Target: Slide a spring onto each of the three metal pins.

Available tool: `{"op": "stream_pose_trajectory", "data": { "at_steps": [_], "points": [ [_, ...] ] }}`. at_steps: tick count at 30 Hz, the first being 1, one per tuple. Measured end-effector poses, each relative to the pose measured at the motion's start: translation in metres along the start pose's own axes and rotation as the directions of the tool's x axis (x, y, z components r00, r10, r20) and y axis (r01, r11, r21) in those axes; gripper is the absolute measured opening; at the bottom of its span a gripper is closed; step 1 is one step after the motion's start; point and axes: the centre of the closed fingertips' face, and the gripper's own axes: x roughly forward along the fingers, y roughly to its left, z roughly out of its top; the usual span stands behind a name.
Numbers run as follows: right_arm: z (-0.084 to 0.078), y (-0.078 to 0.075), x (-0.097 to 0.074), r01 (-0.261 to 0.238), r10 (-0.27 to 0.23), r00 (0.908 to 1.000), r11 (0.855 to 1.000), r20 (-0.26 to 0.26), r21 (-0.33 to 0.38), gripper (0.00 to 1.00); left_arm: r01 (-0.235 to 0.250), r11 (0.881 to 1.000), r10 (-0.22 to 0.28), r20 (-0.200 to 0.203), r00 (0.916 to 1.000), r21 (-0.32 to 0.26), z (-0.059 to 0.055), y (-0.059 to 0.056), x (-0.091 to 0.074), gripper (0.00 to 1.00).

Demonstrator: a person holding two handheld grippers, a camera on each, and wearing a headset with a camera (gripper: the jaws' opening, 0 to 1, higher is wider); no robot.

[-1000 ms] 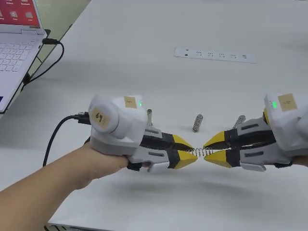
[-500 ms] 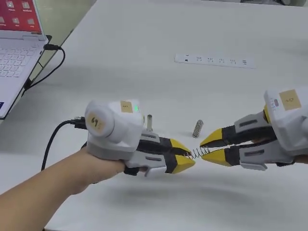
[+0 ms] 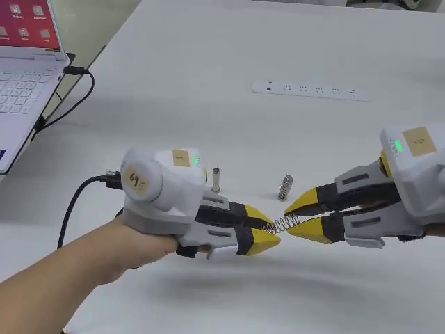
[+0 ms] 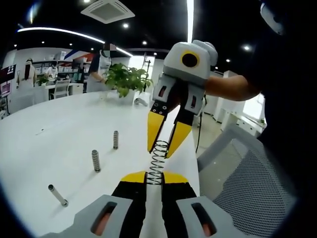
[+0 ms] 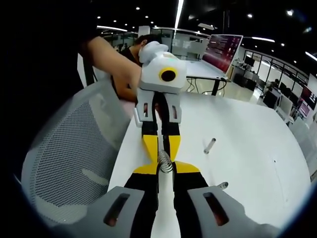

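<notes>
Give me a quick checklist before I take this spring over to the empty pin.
1. Left gripper holding the spring: ok, shut on one end.
2. Right gripper open: ok, fingers apart around the other end.
3. Bare pin free and upright: ok.
4. Second pin and third pin already sprung: ok.
5. Free end aimed at the bare pin: not ok, it points into the right gripper.
</notes>
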Motion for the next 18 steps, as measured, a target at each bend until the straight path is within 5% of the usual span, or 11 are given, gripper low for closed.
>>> {"op": "stream_pose_trajectory", "data": {
  "at_steps": [18],
  "points": [
    [0.0024,0.0006,0.0007,-0.023,0.023,0.9997,1.0,-0.009,0.013,0.07,-0.009,1.0,0.009,-0.004,0.9999,0.01,0.0001,0.0,0.0019,0.02]
  ]
}}
